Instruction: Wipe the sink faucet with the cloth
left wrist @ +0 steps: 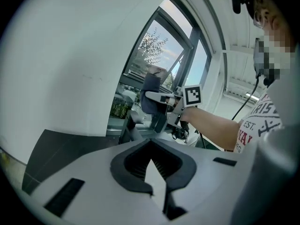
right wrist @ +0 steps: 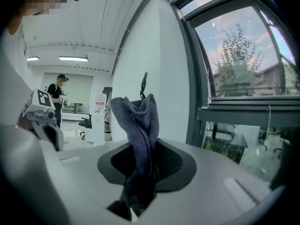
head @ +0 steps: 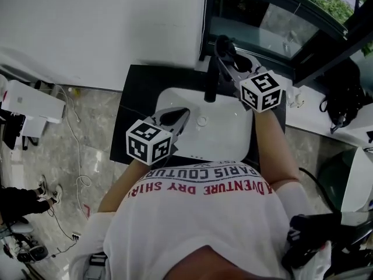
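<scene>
Faucet (head: 210, 81) wipe, here's where I'm at. Biggest first: the dark worktop (head: 135, 92) sits against the white wall, with the white sink (head: 228, 134) set into it. The faucet is the dark post standing at the back rim of the sink, right under the window.

My left gripper (head: 181, 116) hangs low over the sink's left side. Its fingers are pinched together with nothing between them, so it's basically idle. My right gripper (head: 224, 46) is up at the back by the top of the faucet, and its fingers are clamped on the cloth (right wrist: 138, 121). The cloth is a blue-grey knit bunched into a fold that sticks up out of the fingers. From the left gripper view it sits high, just beside the faucet's top end. I can't tell whether it's actually touching yet.

What worries me:
- The fingers only have a bunched pinch of the fabric. If I drag it down the post with much pressure, I reckon the cloth could pull out of them.
- Not much cloth sticks out past the tips, so a sloppy angle would put hard plastic on the faucet instead of fabric. That could also bump the handle.
- It's tight against the window frame back there, so a wide swing could clip it.
</scene>
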`<state>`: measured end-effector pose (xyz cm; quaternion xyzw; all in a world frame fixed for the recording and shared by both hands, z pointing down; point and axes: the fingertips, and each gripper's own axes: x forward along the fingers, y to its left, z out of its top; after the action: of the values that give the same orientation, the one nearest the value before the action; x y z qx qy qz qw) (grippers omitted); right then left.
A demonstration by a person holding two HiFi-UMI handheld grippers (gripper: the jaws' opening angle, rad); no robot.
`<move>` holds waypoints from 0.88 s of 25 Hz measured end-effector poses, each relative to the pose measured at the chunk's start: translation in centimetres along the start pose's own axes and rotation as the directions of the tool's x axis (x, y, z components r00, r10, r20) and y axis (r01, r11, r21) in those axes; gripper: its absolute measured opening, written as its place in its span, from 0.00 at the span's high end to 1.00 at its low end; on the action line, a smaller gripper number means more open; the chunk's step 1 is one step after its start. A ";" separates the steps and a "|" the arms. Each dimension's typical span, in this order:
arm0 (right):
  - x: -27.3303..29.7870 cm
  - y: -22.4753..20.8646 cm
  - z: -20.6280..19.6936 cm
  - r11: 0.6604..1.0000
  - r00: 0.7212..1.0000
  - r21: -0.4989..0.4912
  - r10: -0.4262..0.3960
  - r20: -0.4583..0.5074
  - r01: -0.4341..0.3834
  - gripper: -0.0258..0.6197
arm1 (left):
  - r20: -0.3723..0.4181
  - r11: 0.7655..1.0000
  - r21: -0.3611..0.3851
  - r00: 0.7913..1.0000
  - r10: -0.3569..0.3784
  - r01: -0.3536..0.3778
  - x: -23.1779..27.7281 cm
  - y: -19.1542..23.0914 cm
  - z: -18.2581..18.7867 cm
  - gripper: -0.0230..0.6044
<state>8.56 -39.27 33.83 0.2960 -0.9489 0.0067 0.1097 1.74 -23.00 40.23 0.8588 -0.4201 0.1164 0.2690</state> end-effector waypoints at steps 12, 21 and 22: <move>6.3 -2.2 -5.9 0.949 0.966 -0.312 -0.116 -0.230 0.040 0.84 | -0.027 0.998 -0.051 0.999 0.034 -0.036 0.2 1.7 -2.1 0.96; 7.2 -1.3 -6.9 0.934 0.956 -0.356 -0.120 -0.268 0.017 0.84 | -0.016 0.997 -0.064 0.999 0.042 -0.043 0.0 2.0 -2.3 0.96; 7.1 -1.3 -6.9 0.935 0.956 -0.354 -0.121 -0.268 0.019 0.84 | -0.015 0.997 -0.063 0.999 0.042 -0.043 -0.1 2.0 -2.3 0.96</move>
<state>4.96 -43.78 42.05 0.3016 -0.8980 -0.1222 0.2963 0.16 -22.73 42.83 0.8399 -0.4399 0.1145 0.2965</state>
